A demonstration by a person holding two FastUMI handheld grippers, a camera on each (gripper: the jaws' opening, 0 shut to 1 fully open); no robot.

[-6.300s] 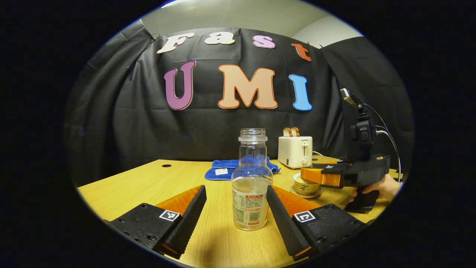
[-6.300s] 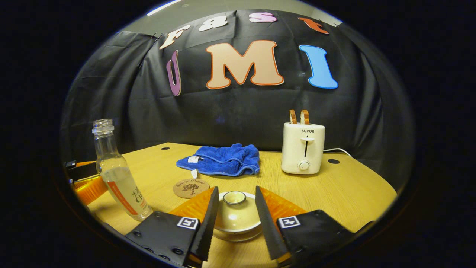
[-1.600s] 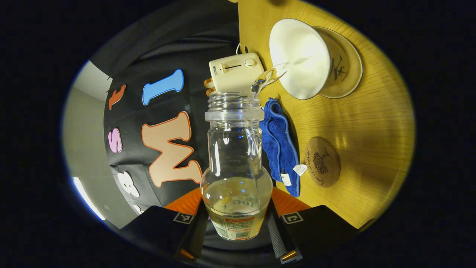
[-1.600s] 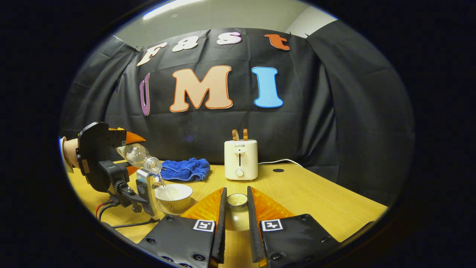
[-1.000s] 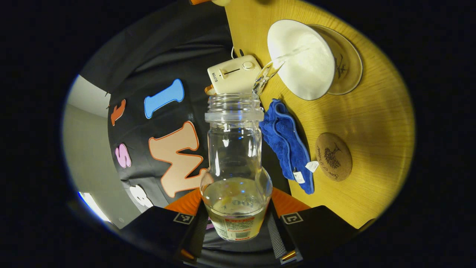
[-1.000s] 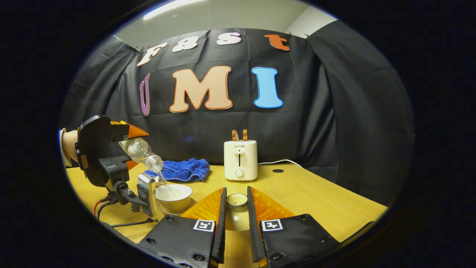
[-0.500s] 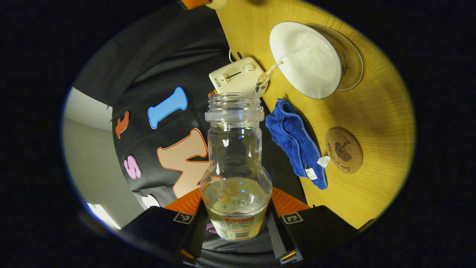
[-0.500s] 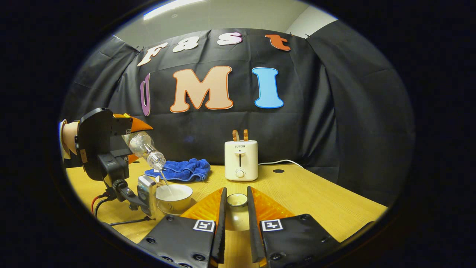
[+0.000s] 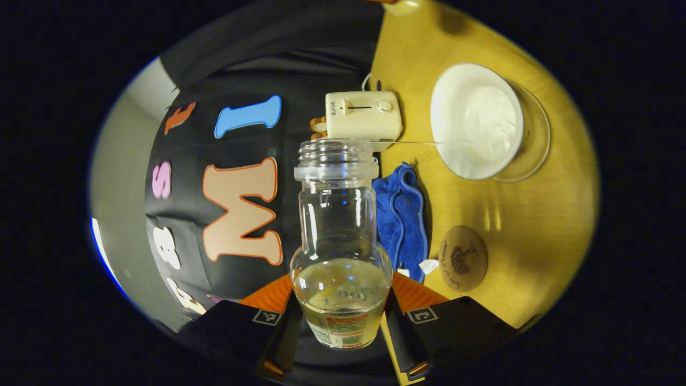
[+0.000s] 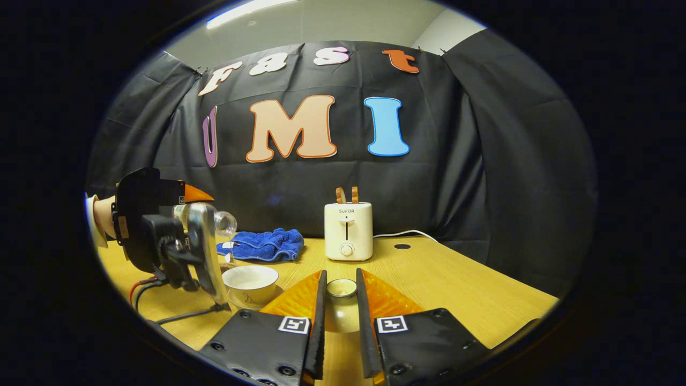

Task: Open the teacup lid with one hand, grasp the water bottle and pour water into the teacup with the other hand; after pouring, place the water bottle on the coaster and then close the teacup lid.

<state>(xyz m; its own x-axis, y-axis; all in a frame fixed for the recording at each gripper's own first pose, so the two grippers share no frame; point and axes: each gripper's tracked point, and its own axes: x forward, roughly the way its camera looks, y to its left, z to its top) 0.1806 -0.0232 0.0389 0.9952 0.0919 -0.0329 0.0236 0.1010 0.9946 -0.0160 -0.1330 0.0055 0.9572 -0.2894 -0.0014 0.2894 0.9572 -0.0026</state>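
A black cloth wall (image 10: 429, 177) hangs in folds across the middle of the right gripper view, clipped at its upper corners. Above it, along the top of the frame, runs a pale grey-green ceiling (image 10: 343, 19) with a bright strip light (image 10: 244, 10) at the upper left. Across the lower part spreads a light wooden bench (image 10: 482, 289) with round cable holes. At centre a cream toaster (image 10: 347, 230) stands, its cord trailing right; left of it lies a blue cloth (image 10: 262, 244).
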